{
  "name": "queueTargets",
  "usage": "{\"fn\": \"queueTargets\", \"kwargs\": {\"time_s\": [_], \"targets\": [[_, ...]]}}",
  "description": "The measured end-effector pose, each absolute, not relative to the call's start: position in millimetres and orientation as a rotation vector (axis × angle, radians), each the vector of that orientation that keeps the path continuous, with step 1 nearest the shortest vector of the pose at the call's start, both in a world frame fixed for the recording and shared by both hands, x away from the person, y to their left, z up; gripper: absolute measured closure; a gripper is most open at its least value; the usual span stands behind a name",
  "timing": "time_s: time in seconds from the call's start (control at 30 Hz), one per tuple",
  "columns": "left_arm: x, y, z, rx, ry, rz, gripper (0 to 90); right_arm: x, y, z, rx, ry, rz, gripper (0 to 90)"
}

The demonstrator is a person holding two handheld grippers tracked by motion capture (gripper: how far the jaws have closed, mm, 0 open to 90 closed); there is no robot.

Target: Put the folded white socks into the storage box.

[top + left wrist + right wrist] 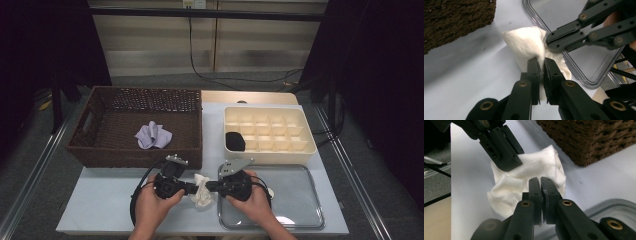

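White cloth (201, 190) on the table (100, 200) between the two grippers, left gripper (191, 188) clamped on its near edge, right gripper (208, 187) pinching the opposite side, basket (100, 150) just beyond, tray (300, 200) under right hand (252, 200)

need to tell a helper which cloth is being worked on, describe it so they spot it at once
Start at the brown wicker basket; just in front of its right corner, left of the clear tray, lies a crumpled white cloth. Both grippers pinch it, unlike the lilac cloth inside the basket.
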State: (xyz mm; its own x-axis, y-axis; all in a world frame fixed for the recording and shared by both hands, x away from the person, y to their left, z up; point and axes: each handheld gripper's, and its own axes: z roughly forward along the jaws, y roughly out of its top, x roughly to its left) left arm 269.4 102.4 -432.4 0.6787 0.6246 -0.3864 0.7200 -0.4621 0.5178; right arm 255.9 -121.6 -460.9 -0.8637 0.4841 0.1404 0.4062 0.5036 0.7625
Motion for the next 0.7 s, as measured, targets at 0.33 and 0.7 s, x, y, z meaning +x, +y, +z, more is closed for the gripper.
{"fn": "queueTargets", "kwargs": {"time_s": [0.33, 0.7], "targets": [[268.4, 96.2, -429.9, 2.204, 1.011, -0.179, 83.2, 256.3, -114.6, -476.7, 0.781, 2.68, 1.222, 90.0], [263.2, 73.4, -435.1, 2.256, 0.934, -0.15, 81.8, 255.1, -118.7, -476.1, 0.774, 2.681, 1.19, 88.1]]}}
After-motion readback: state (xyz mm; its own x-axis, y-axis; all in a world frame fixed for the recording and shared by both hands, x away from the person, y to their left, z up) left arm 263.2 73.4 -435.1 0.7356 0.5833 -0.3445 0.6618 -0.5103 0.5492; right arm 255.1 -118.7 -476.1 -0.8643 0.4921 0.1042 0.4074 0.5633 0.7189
